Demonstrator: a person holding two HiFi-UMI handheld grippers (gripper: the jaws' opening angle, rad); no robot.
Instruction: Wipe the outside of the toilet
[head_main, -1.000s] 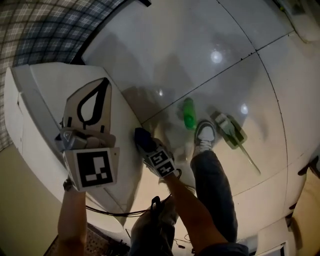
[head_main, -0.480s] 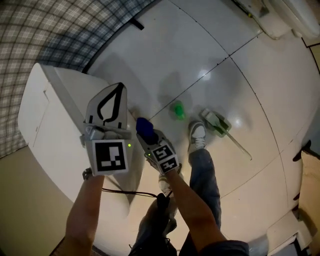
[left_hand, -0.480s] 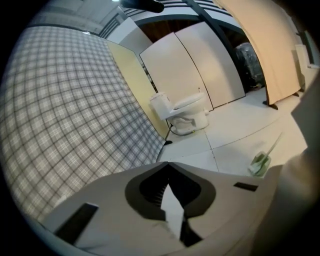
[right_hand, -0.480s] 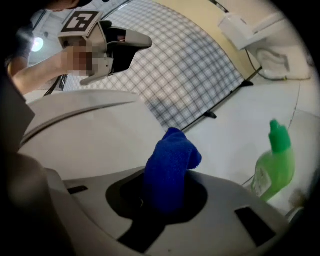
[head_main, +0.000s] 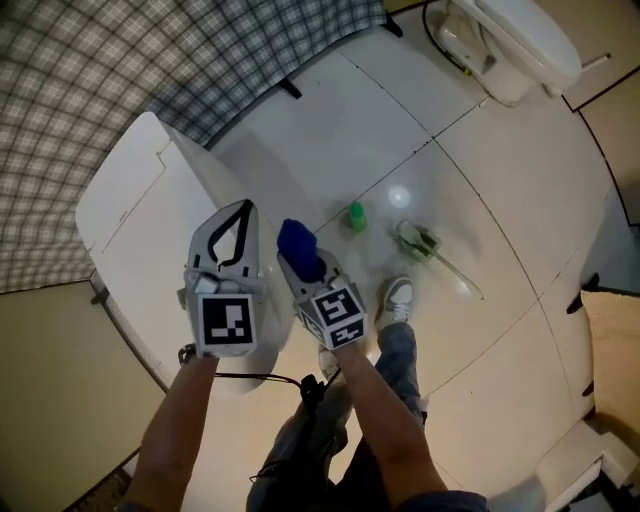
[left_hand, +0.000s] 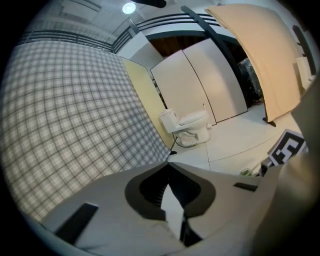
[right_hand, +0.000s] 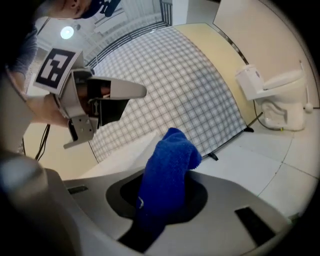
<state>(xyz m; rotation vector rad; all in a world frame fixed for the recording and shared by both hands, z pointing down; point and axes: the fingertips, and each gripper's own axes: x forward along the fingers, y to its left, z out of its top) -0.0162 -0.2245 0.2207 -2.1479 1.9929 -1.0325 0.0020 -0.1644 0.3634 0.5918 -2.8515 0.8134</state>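
Note:
The white toilet (head_main: 510, 45) stands far off at the top right, against the plaid wall; it also shows small in the left gripper view (left_hand: 187, 127) and at the right of the right gripper view (right_hand: 277, 97). My right gripper (head_main: 300, 255) is shut on a blue cloth (head_main: 296, 243), which sticks up out of its jaws (right_hand: 167, 170). My left gripper (head_main: 243, 208) is shut with nothing in it, its tips meeting (left_hand: 169, 165). Both grippers hang side by side over the edge of a white box, well short of the toilet.
A large white box (head_main: 140, 220) lies under and left of the grippers. On the tiled floor sit a green bottle (head_main: 355, 215) and a long-handled brush (head_main: 430, 248). The person's shoe (head_main: 398, 298) is beside them. A plaid wall (head_main: 150, 60) runs behind.
The head view has swung up and back, bringing the toilet into sight at the top right. Both grippers shifted right, away from the white box's top. The cloth stays held.

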